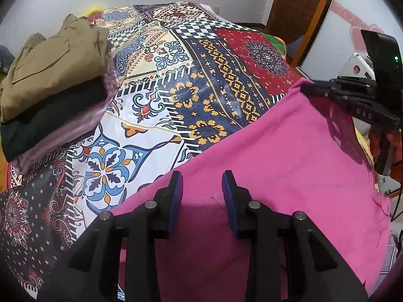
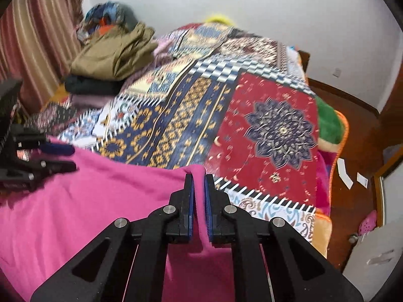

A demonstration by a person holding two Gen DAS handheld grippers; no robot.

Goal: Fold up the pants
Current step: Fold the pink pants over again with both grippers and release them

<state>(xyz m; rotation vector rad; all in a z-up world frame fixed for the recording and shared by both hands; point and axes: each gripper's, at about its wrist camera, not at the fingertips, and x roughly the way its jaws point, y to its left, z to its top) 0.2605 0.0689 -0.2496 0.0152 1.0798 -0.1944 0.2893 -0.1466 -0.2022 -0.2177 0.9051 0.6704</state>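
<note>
**Open bedspread ahead, clothes stack at the far left**

The patterned bedspread (image 1: pixel 161 80) lies bare and flat between the pink pants (image 1: pixel 277 176) and the wall, with free passage across its middle and right. A stack of folded clothes (image 1: pixel 53 85) blocks the far-left corner. Beside the bed's right edge the wooden floor (image 2: pixel 357 151) is open, with scattered paper scraps (image 2: pixel 345 173).

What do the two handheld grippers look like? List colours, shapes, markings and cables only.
The left gripper has matte black angular linkage arms with triangular cut-outs, round silver pivot pins, and two flat fingers faced with blue pads. The right gripper is built the same way. Seen from the left wrist, its body carries pale lettering, a boxy black top unit with a green light, and a thin dark cable nearby.
</note>
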